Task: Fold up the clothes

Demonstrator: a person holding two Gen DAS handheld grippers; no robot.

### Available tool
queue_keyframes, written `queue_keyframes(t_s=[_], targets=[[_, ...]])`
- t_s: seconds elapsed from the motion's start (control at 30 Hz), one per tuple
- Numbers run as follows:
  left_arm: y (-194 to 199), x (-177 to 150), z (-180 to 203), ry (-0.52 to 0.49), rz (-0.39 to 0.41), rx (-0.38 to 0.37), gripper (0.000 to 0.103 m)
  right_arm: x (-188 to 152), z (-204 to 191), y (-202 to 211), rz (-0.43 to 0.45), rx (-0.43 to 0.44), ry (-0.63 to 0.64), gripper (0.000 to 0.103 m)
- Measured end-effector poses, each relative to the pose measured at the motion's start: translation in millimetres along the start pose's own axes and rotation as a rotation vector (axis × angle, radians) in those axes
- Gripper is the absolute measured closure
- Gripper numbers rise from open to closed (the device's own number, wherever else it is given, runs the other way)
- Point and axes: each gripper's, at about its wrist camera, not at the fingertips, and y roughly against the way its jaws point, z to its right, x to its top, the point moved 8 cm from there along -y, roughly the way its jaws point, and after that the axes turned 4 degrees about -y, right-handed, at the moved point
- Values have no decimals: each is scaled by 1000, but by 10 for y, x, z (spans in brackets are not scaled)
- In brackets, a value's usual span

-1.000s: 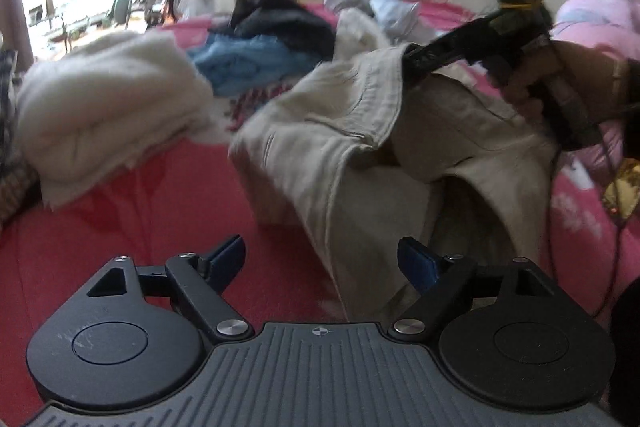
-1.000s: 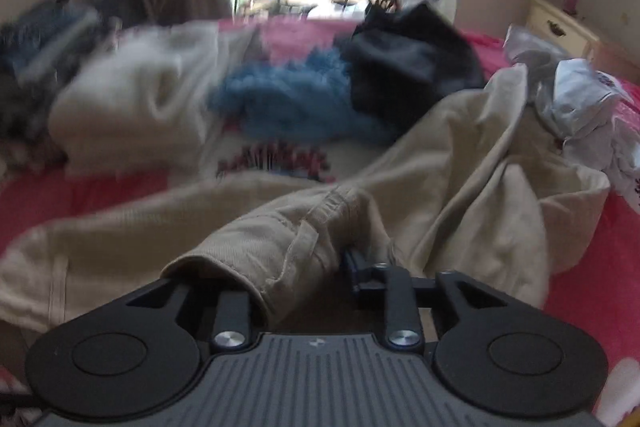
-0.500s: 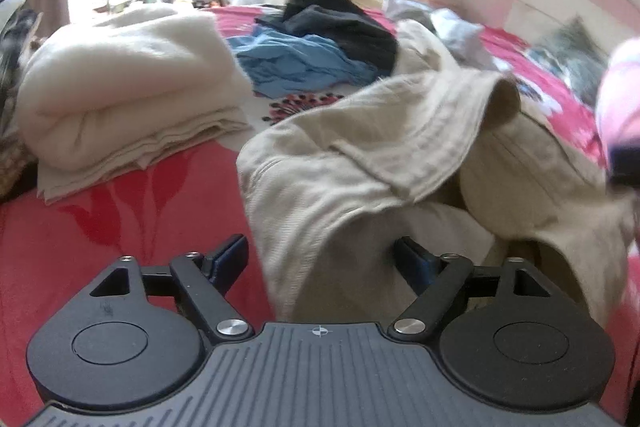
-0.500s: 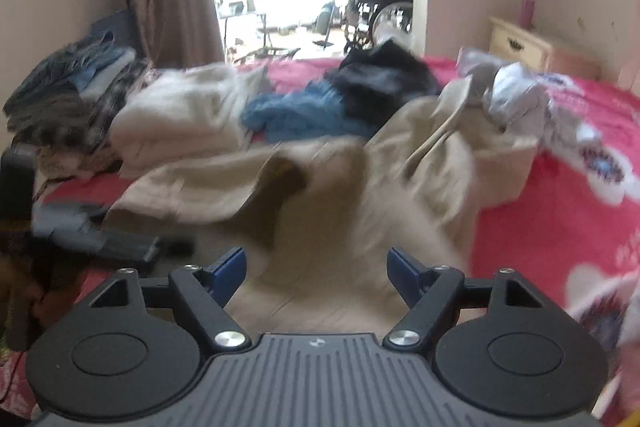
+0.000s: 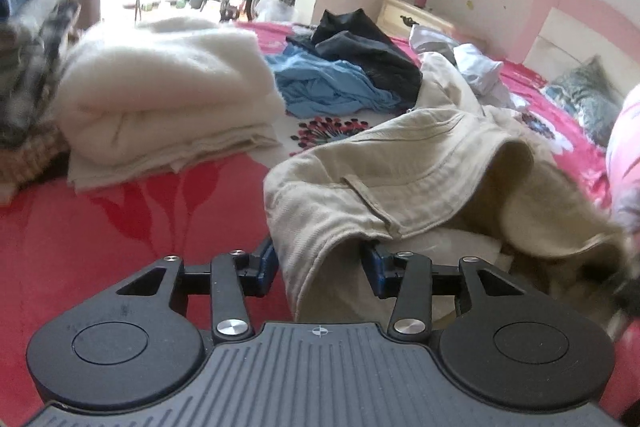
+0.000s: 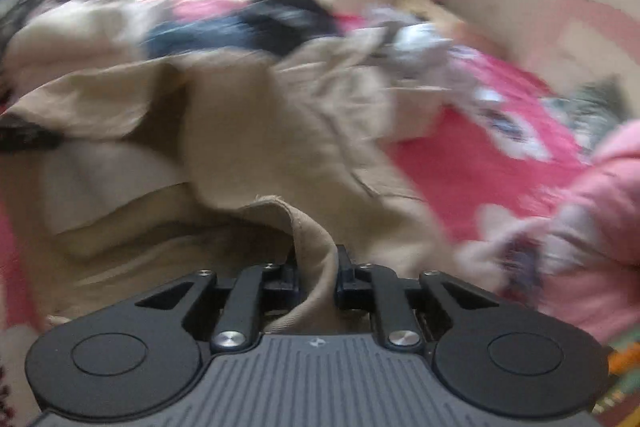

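A pair of beige trousers (image 5: 404, 171) lies crumpled on the red bedspread (image 5: 120, 227). My left gripper (image 5: 320, 265) is shut on the waistband corner of the trousers, with thick cloth bunched between its blue pads. In the blurred right wrist view, my right gripper (image 6: 316, 283) is shut on another fold of the beige trousers (image 6: 248, 131), nearer their right side. The left gripper shows as a dark shape at the left edge of that view (image 6: 24, 137).
A folded cream blanket (image 5: 160, 99) lies at the left. A blue garment (image 5: 328, 87), a black garment (image 5: 360, 47) and white-grey clothes (image 5: 476, 63) lie behind the trousers. A clothes pile (image 5: 28, 39) stands far left. A nightstand (image 5: 412, 17) is by the wall. A pink sleeve (image 6: 600, 207) is at right.
Both grippers were open half a second ago and have closed on the trousers. The right gripper had let go of the waistband a second ago and moved to a new fold.
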Motion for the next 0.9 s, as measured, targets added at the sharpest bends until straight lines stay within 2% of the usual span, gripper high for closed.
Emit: queue_keyframes(t_s=[0.07, 0.13, 0.2, 0.23, 0.27, 0.3, 0.43, 0.5, 0.53, 0.57, 0.6, 0.7, 0.8, 0.87, 0.9], targets=[[23, 32, 12, -44, 25, 24, 41, -7, 108, 23, 9, -35, -28, 87], [4, 76, 32, -80, 41, 35, 36, -21, 144, -3, 3, -46, -41, 86], [-36, 112, 56, -111, 47, 42, 34, -38, 161, -33, 2, -65, -45, 81], [-69, 116, 69, -126, 48, 47, 34, -48, 159, -49, 4, -79, -42, 75], [-105, 120, 82, -139, 52, 55, 35, -58, 156, -64, 7, -93, -39, 68], [-128, 116, 90, -150, 54, 66, 39, -68, 154, -80, 9, -107, -36, 66], [-168, 109, 69, -154, 50, 114, 65, -146, 239, -115, -4, -151, -62, 66], [-123, 117, 16, -122, 52, 117, 79, -198, 353, -120, -17, -172, -87, 72], [-91, 125, -14, -105, 56, 117, 87, -224, 417, -112, -20, -189, -94, 78], [-53, 138, -41, -93, 58, 118, 88, -250, 481, -104, -22, -206, -101, 87], [-16, 152, -67, -80, 61, 118, 91, -263, 536, -85, -21, -215, -107, 89], [71, 176, -92, -57, 67, 107, 93, -276, 694, -20, -3, -252, -116, 93], [86, 150, -3, -108, 53, 87, 93, -231, 797, 75, 33, -269, -136, 93], [122, 108, 84, -169, 53, 73, 87, -191, 825, 158, 62, -266, -148, 93], [147, 74, 122, -204, 60, 80, 79, -166, 829, 203, 79, -265, -150, 93]])
